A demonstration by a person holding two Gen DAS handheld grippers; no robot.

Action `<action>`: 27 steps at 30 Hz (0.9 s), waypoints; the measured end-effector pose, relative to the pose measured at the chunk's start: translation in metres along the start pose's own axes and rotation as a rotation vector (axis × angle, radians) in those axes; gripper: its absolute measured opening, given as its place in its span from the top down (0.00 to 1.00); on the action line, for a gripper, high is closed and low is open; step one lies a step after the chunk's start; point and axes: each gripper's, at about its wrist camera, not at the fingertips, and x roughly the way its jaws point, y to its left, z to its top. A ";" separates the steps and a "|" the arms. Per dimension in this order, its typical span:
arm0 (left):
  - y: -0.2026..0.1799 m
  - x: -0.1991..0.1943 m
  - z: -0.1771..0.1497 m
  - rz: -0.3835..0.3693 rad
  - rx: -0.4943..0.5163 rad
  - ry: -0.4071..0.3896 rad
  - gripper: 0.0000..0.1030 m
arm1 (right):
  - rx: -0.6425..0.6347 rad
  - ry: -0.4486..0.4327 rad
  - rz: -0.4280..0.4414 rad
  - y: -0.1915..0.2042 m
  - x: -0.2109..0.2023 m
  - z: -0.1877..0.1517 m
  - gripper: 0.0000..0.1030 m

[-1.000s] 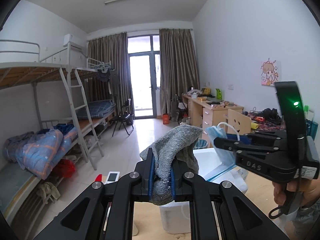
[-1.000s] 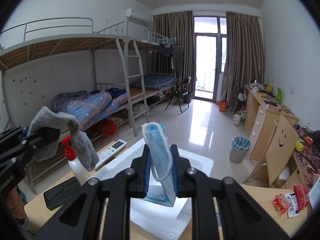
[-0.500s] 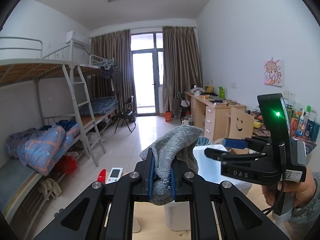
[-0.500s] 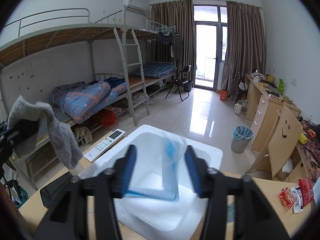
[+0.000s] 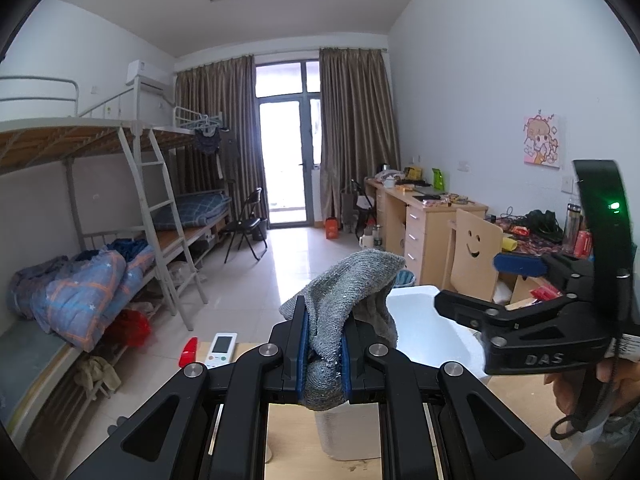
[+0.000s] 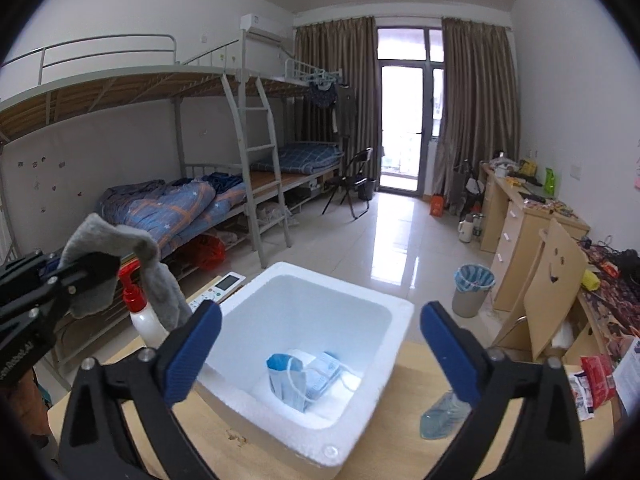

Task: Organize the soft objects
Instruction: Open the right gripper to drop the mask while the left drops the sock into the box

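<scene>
The right gripper (image 6: 320, 344) stood with its jaws spread wide and still opening, the blue pads (image 6: 192, 350) apart with nothing between them, poised above the white foam box (image 6: 396, 316). The left gripper (image 5: 323, 354) was clamped narrow on a grey sock (image 5: 348, 292), its pads pressing the knit on both sides.

In the right wrist view, the foam box sat on the wooden table (image 6: 248, 436) at the centre of the frame, open at the top. On its floor, toward 6 o'clock within the box, lay a light-blue face mask (image 6: 290, 380) touching a small blue-and-white packet (image 6: 326, 368) at its 2 o'clock side. The mask was crumpled, its white ear loop uppermost; its long axis cannot be told. Another pale blue mask (image 6: 442, 416) lay flat on the table just outside the box, at about 4 o'clock from it.

The sock, seen from the left wrist, ran from 6 o'clock, below the pads, up to about 1 o'clock, then folded over and drooped toward 4 o'clock. From the right wrist it hung at 9 o'clock, well apart from the box, in front of a red-capped spray bottle (image 6: 138, 312). A white remote (image 6: 222, 284) lay on the table at 10 o'clock from the box.
</scene>
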 end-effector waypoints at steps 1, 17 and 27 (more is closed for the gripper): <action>-0.002 0.000 0.001 -0.001 0.002 0.000 0.87 | 0.001 0.000 0.001 0.000 -0.002 0.000 0.00; -0.003 0.040 0.001 -0.066 0.024 0.062 0.87 | 0.017 -0.018 -0.074 -0.029 -0.033 -0.019 0.00; -0.012 0.070 -0.004 -0.086 0.033 0.103 0.87 | 0.014 -0.022 -0.095 -0.039 -0.043 -0.029 0.00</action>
